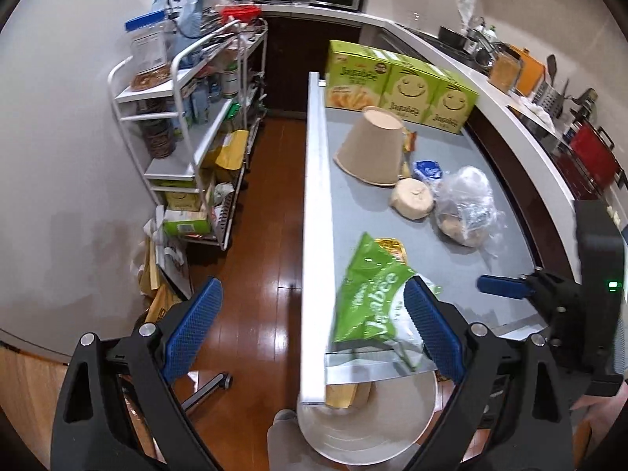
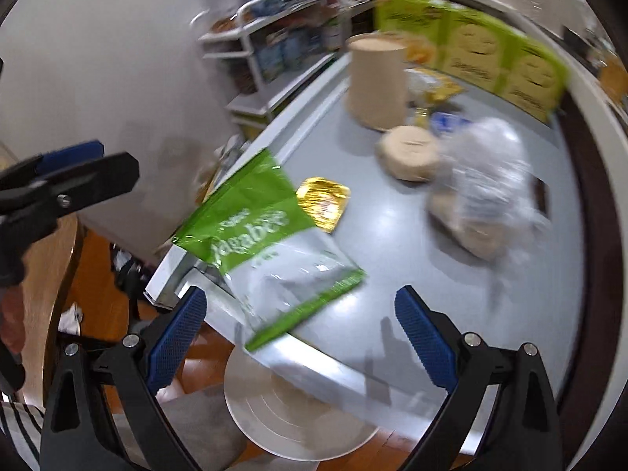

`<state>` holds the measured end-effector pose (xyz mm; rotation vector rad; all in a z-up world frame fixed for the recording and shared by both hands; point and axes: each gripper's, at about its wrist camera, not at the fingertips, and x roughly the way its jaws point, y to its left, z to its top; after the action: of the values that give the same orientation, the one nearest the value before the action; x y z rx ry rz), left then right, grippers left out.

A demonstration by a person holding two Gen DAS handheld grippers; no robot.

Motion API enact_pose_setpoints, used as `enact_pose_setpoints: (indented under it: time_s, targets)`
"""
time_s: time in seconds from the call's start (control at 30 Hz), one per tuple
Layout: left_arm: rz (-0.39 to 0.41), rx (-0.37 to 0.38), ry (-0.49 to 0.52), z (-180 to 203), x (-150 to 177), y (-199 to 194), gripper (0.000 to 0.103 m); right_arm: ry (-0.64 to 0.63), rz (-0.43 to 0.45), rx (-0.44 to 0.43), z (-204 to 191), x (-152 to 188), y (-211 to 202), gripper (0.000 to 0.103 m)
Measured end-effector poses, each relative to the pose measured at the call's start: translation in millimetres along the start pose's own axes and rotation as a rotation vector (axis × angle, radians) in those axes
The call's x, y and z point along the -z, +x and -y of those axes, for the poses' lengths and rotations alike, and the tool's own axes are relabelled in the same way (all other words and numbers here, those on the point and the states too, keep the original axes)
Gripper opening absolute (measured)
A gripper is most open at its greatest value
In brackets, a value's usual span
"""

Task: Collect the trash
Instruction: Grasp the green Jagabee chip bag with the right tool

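Both grippers, left gripper point(image 1: 314, 314) and right gripper point(image 2: 300, 322), gape empty; approach step, next closing on the snack bag point(image 2: 271, 251) at twelve o'clock.

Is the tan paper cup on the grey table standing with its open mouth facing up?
No. The paper cup sits upside down, wide rim on the table, closed base on top.

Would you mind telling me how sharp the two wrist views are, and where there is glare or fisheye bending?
Left wrist view: mostly sharp, Jagabee boxes legible, table edge bowed by the fisheye, glare on the wood floor. Right wrist view: motion-blurred throughout, clear plastic bag smeared, soft glare on the grey tabletop.
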<state>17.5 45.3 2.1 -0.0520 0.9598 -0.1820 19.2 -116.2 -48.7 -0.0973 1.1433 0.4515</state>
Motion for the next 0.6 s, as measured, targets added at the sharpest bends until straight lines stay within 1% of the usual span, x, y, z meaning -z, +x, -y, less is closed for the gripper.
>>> enact_pose_setpoints:
  time_s: [0.17,0.27,0.3,0.37,0.47,0.6]
  targets:
    - [-0.004,-0.012,-0.026,-11,-1,0,0.095,-0.103,-0.062,-0.008,-16,-16,30,0.093]
    - [-0.007,-0.018,-0.034,-14,-2,2,0.095,-0.13,-0.108,-0.001,-19,-21,46,0.08]
    - [-0.009,-0.019,-0.036,-15,-2,3,0.095,-0.141,-0.113,0.004,-20,-21,48,0.079]
    - [-0.012,-0.019,-0.039,-15,-2,5,0.095,-0.156,-0.109,0.007,-22,-22,47,0.077]
    - [-0.02,-0.016,-0.037,-15,-3,9,0.095,-0.139,-0.103,-0.007,-18,-20,43,0.074]
    - [-0.036,-0.002,-0.027,-10,-6,18,0.095,-0.089,-0.103,0.026,-1,-8,29,0.073]
